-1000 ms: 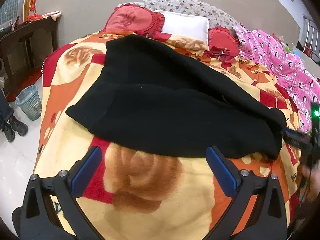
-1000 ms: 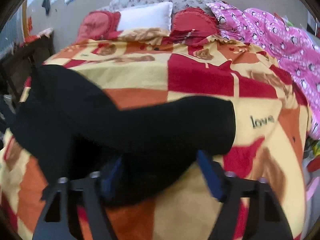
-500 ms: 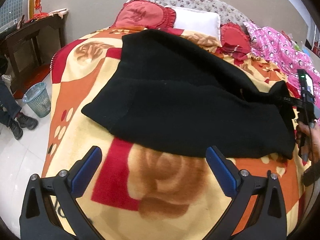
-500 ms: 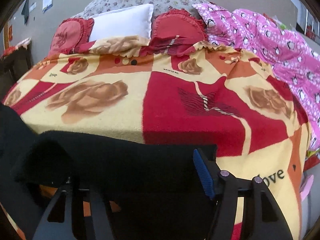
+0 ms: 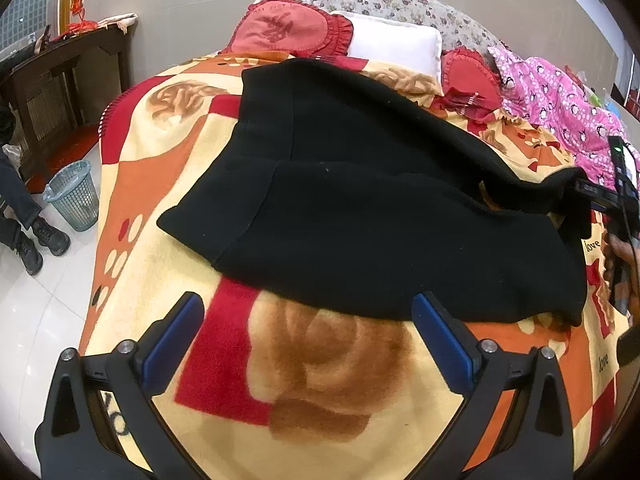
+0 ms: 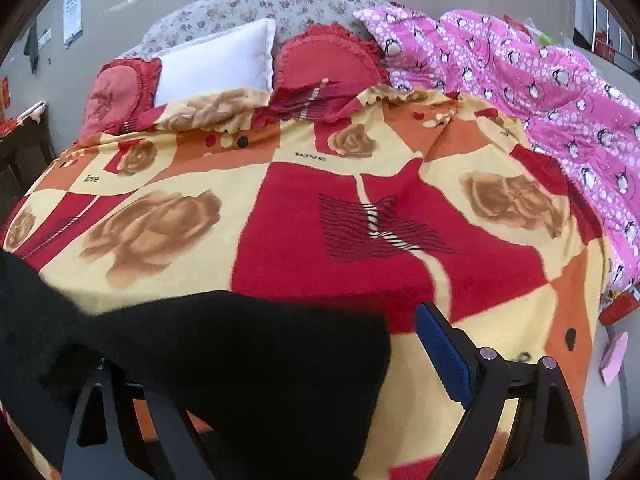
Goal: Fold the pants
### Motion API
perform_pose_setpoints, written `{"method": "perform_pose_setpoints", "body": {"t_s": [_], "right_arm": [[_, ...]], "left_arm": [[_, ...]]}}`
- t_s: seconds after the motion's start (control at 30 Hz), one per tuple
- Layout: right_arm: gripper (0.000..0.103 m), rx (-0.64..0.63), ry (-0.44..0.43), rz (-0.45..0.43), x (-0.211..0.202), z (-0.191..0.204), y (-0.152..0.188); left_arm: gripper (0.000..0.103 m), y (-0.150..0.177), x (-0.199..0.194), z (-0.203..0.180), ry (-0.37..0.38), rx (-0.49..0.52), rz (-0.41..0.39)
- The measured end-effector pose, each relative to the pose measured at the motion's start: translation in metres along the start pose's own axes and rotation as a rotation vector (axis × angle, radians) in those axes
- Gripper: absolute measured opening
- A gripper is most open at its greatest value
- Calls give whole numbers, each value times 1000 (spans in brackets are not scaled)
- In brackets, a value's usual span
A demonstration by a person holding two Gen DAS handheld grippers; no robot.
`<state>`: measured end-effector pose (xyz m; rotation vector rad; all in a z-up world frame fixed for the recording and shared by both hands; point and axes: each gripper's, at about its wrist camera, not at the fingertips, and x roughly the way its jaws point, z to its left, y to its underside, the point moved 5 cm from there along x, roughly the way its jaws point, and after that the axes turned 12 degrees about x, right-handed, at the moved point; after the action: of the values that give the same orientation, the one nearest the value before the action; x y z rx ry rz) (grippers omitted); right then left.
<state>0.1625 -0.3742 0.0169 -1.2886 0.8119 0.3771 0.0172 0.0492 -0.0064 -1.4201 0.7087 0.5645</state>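
Note:
Black pants [image 5: 360, 216] lie spread across the flowered blanket [image 5: 320, 380] on the bed, waist end toward the pillows. My left gripper [image 5: 306, 308] hovers open just short of the pants' near edge, with only blanket between its blue pads. At the right edge of the left wrist view, my right gripper [image 5: 616, 196] sits at the pants' far end, with a hand [image 5: 614, 256] on its handle. In the right wrist view that gripper [image 6: 280, 344] has its jaws opening. The black cloth [image 6: 240, 360] drapes over the left finger and hides it. The right pad [image 6: 440, 356] stands clear of the cloth.
Red cushions [image 6: 328, 60] and a white pillow [image 6: 220, 60] line the head of the bed. A pink penguin quilt [image 6: 540, 92] is heaped on the right. Left of the bed, on the tiled floor, are a mesh bin [image 5: 74, 196], a dark wooden table [image 5: 60, 76] and a person's shoes [image 5: 36, 244].
My right gripper has carried the pant end to the right across the blanket, and its jaws have spread so the right pad is off the cloth. The left gripper stays open in place.

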Motion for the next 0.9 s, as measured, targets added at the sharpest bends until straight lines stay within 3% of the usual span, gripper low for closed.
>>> {"method": "perform_pose_setpoints", "body": {"t_s": [0.47, 0.57, 0.7, 0.9], "right_arm": [[93, 90, 110, -14, -32, -95, 16], [93, 113, 52, 31, -36, -105, 30], [93, 142, -173, 124, -45, -91, 61], [91, 57, -252, 183, -43, -53, 96]], "left_arm": [[103, 6, 6, 2, 50, -73, 21], [103, 6, 6, 2, 43, -67, 19], [103, 5, 11, 6, 43, -96, 18], [103, 5, 24, 9, 92, -155, 61]]}}
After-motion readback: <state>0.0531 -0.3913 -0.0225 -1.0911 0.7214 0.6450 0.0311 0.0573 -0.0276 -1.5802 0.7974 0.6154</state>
